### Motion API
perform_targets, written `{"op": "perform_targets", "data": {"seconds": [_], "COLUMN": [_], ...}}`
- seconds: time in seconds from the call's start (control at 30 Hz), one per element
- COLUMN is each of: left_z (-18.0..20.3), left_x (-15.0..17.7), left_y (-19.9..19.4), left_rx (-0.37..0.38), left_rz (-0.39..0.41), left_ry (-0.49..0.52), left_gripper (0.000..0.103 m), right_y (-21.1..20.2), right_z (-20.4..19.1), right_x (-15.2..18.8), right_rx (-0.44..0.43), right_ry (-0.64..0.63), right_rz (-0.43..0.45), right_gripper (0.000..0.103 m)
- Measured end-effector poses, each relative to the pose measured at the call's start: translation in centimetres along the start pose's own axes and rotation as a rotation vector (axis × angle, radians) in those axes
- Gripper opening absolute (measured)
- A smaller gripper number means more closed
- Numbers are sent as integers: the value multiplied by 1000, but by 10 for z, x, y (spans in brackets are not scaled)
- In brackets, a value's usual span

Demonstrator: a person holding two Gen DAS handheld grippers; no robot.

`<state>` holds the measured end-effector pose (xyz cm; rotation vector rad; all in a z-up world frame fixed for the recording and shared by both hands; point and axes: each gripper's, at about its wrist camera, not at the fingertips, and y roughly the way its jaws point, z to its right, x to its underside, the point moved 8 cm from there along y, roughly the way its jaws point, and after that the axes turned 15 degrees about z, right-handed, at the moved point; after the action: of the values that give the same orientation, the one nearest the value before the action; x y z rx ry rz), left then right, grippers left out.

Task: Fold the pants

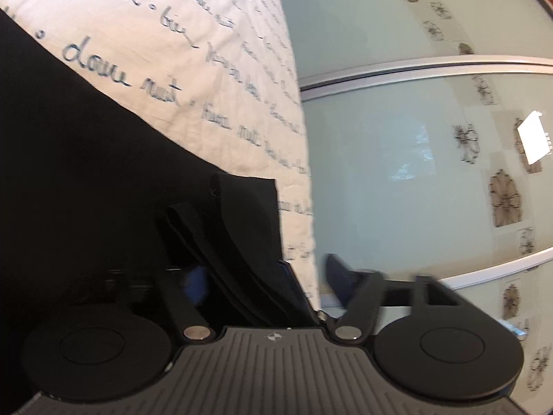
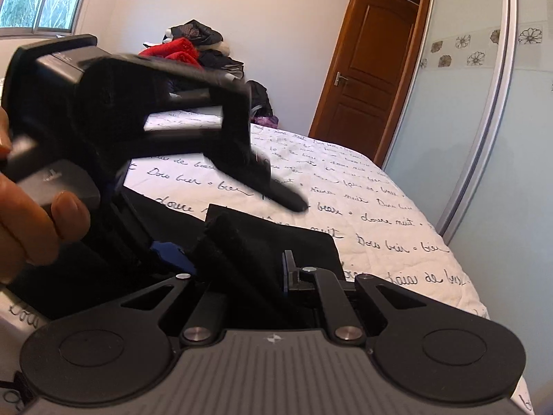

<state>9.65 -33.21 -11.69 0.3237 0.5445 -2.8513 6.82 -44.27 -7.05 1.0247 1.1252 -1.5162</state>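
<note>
Right wrist view gives me the clearest read: my right hand-held gripper (image 2: 242, 273) is clenched on a bunched fold of the black pants (image 2: 262, 242), its jaws drawn together with the cloth pinched between them, pointing slightly downward over the bed (image 2: 363, 186). The pants lie on the white bedcover with script lettering, their raised edge standing up just ahead of the jaws. At the upper left of that view my left hand-held gripper (image 2: 276, 190) is tilted over, blurred, its fingers reaching down toward the cover just beside the pants; a hand (image 2: 31, 214) wraps the grip, thumb on its side.

From the left wrist view, the left hand-held gripper (image 1: 266, 276) is rolled sideways, so the bed (image 1: 193, 52) runs up the frame. Its jaws stand partly apart, with a fold of the pants (image 1: 86, 173) lying between them. I cannot tell whether the pads press on it. Sliding wardrobe doors (image 1: 414, 138) fill the right.
</note>
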Motion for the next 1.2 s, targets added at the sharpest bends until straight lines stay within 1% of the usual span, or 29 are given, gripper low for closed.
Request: {"op": "perform_targets", "data": {"seconds": [0.03, 0.07, 0.1, 0.13, 0.17, 0.3, 0.4, 0.47, 0.6, 0.7, 0.8, 0.9, 1.0, 1.1, 1.2], "left_z": [-3, -5, -7, -7, -8, -3, 1, 2, 8, 13, 13, 3, -2, 0, 3], "left_x": [-1, -3, -5, -6, -6, -7, -6, -5, -2, -2, -6, -12, -16, -19, -20], "left_y": [-1, -3, -5, -7, -8, -15, -18, -20, -27, -37, -46, -49, -56, -67, -75], "left_rx": [-13, -18, -27, -35, -47, -78, -85, -89, -109, -118, -132, -183, -207, -241, -298], "left_rz": [1, 13, 24, 32, 40, 77, 96, 102, 125, 158, 177, 170, 177, 200, 222], "left_ry": [7, 11, 21, 36, 63, 184, 238, 270, 383, 472, 515, 519, 541, 622, 703], "left_gripper": [32, 27, 19, 15, 14, 13, 13, 12, 10, 10, 10, 11, 11, 11, 11], "right_y": [0, 1, 3, 4, 4, 5, -1, -7, -9, -10, -8, 1, 5, 5, 6], "right_z": [-3, -4, -7, -10, -13, -28, -37, -41, -42, -42, -46, -54, -63, -70, -77], "right_x": [0, 1, 3, 5, 7, 11, 14, 15, 14, 7, -1, 4, 4, -2, -6], "right_rx": [-4, -6, -10, -17, -20, -5, 13, 10, -28, -45, -73, -107, -136, -164, -194], "right_ry": [-7, -19, -35, -55, -78, -222, -321, -351, -304, -275, -229, -199, -223, -217, -203], "right_rz": [-2, -5, -16, -22, -28, -45, -43, -42, -57, -32, -17, -29, -26, -9, 3], "right_gripper": [8, 9, 9, 8, 9, 11, 11, 11, 8, 8, 7, 7, 7, 7, 7]}}
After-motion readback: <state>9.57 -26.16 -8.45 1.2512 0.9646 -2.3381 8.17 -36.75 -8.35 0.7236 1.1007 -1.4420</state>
